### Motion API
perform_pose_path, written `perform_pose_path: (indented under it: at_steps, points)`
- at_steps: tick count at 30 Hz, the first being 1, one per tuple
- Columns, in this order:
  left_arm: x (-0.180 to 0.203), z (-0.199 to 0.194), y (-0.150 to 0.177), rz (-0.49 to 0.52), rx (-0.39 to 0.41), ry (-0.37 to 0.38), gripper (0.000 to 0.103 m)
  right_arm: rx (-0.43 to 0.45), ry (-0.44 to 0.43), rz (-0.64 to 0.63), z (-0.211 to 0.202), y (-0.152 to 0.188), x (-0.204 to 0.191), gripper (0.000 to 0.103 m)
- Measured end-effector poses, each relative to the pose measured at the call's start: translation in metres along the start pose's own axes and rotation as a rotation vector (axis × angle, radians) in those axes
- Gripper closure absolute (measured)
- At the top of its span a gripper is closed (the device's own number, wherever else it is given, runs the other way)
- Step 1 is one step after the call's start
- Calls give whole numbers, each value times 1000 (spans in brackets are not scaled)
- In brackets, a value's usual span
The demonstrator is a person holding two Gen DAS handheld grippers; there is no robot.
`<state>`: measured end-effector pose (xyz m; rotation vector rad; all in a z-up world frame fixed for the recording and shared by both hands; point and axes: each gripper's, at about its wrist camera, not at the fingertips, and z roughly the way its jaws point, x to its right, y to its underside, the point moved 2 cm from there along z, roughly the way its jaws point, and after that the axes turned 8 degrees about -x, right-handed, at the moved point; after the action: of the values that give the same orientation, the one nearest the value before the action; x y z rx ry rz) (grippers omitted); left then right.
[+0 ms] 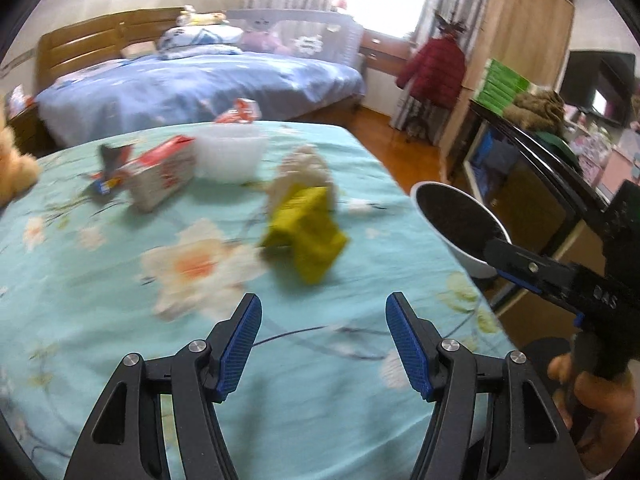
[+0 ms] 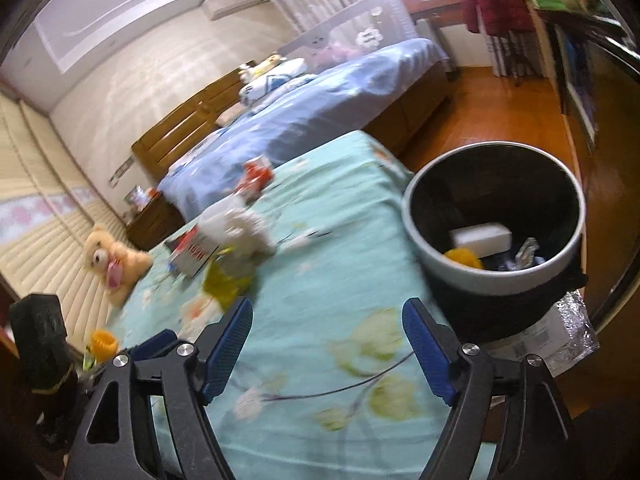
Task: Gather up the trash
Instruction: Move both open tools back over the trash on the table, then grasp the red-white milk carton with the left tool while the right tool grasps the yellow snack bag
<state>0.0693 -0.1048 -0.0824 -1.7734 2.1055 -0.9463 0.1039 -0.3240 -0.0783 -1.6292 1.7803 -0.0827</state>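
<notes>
With both the left gripper (image 1: pixel 324 346) and the right gripper (image 2: pixel 328 354) spread and holding nothing, the crumpled yellow wrapper (image 1: pixel 306 232) lies left of the round black-lined bin (image 2: pixel 494 240), so a hurried grab risks bunching the floral teal bedsheet (image 1: pixel 120 280).

Teal floral sheet (image 1: pixel 120 264) fills the middle, w/ a plush bear (image 2: pixel 114 262) at 9 o'clock, a blue-quilted bed (image 1: pixel 208 84) w/ wood headboard (image 1: pixel 100 46) at 11, a red jacket (image 1: pixel 436 68) hanging at 1, a wood wardrobe (image 1: pixel 520 24) beside it & green boxes (image 1: pixel 500 82) at 2.
</notes>
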Motion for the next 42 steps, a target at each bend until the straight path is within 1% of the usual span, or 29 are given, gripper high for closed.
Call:
perform_pose_path:
  at_steps: [4, 8, 15, 19, 23, 26, 27, 31, 38, 40, 41, 42]
  points:
    - [-23, -16, 10, -52, 15, -18, 39, -19, -5, -41, 5, 8, -20, 24]
    - [-47, -23, 7, -92, 22, -46, 39, -31, -16, -88, 14, 11, -39, 24]
    - [-85, -20, -13, -159, 18, -114, 39, -84, -64, -133, 49, 5, -60, 24]
    - [-101, -7, -31, -164, -3, -149, 39, -75, -78, -108, 63, -10, -57, 24]
    - [-112, 11, -50, -163, -14, -171, 39, -90, -99, -94, 72, -22, -55, 24]
    - [-122, 28, -67, -165, -20, -174, 37, -108, -111, -121, 81, -22, -65, 24]
    - [-126, 34, -72, -168, -26, -174, 34, -114, -110, -129, 85, -21, -67, 24]
    - [-141, 57, -94, -174, -39, -184, 34, -137, -113, -117, 100, -19, -70, 24]
    - [-149, 93, -120, -125, -57, -204, 34, -159, -122, -96, 116, -25, -72, 25]
    - [-149, 101, -125, -110, -51, -221, 34, -157, -126, -103, 117, -26, -72, 30]
    - [-148, 104, -127, -104, -45, -228, 35, -159, -127, -113, 118, -26, -74, 40]
    - [-148, 107, -128, -98, -41, -237, 44, -163, -130, -118, 119, -25, -74, 52]
